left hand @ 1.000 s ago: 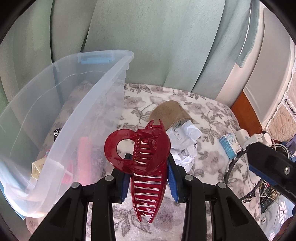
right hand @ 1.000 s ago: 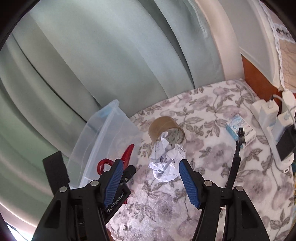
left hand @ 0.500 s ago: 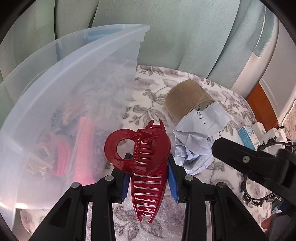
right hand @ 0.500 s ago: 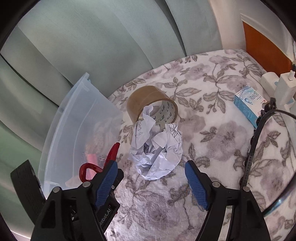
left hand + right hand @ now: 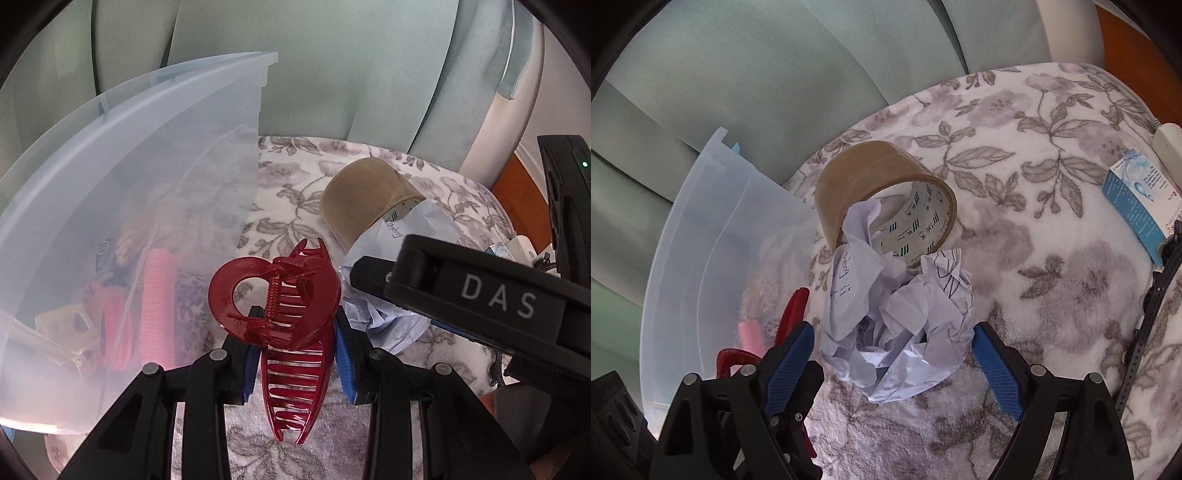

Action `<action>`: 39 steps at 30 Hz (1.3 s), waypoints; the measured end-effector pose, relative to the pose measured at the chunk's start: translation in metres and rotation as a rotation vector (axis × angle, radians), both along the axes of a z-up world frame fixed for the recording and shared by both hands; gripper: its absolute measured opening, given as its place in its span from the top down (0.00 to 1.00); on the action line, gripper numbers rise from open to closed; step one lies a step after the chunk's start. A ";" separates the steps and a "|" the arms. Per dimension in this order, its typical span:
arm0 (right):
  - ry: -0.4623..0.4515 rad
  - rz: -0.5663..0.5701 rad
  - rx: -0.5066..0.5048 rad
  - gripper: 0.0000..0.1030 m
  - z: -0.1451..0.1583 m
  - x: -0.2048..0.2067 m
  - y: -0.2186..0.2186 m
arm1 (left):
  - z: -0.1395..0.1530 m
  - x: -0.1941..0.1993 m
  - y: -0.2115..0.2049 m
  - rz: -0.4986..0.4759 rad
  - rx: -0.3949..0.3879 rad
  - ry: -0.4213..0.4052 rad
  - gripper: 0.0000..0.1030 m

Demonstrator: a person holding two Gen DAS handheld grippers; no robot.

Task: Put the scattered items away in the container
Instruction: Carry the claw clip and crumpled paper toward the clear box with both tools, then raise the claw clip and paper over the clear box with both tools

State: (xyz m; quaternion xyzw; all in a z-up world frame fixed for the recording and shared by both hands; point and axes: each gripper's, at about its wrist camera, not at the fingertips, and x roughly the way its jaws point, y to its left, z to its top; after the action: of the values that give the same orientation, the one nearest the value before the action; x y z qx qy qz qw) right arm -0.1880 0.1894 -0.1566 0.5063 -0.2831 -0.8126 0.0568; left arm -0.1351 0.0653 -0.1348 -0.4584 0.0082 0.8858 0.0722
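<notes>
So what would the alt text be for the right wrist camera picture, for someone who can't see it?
The right gripper hangs open around a crumpled paper ball on a floral blanket, its jaws having just widened. A roll of brown tape lies behind the paper, a clear plastic bin stands to the left, and a small blue box lies at right.

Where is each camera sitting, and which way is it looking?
Left wrist: sits on the left tool, looking down along it at the red hair clip it holds, beside the clear bin; the right tool crosses at right.
Right wrist: sits on the right tool, looking down at the crumpled paper between its open fingers; its jaws have just been opening.
Both show the tape roll, paper, clip, bin and flowered blanket.
</notes>
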 end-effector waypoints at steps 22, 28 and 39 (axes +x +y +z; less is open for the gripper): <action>0.086 0.019 -0.007 0.33 0.037 0.023 0.000 | 0.021 0.020 0.003 -0.031 -0.016 0.022 0.63; 0.170 -0.007 0.011 0.33 0.079 0.054 0.005 | 0.054 0.041 0.005 -0.054 -0.016 0.091 0.63; 0.312 -0.074 0.008 0.33 0.141 0.115 0.024 | 0.117 0.075 0.008 -0.075 -0.021 0.220 0.63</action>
State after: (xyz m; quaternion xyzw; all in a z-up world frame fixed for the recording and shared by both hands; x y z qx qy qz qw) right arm -0.0729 0.2134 -0.0154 0.3631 -0.2861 -0.8841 0.0681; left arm -0.0598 0.0737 -0.0176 -0.3584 0.0425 0.9273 0.0994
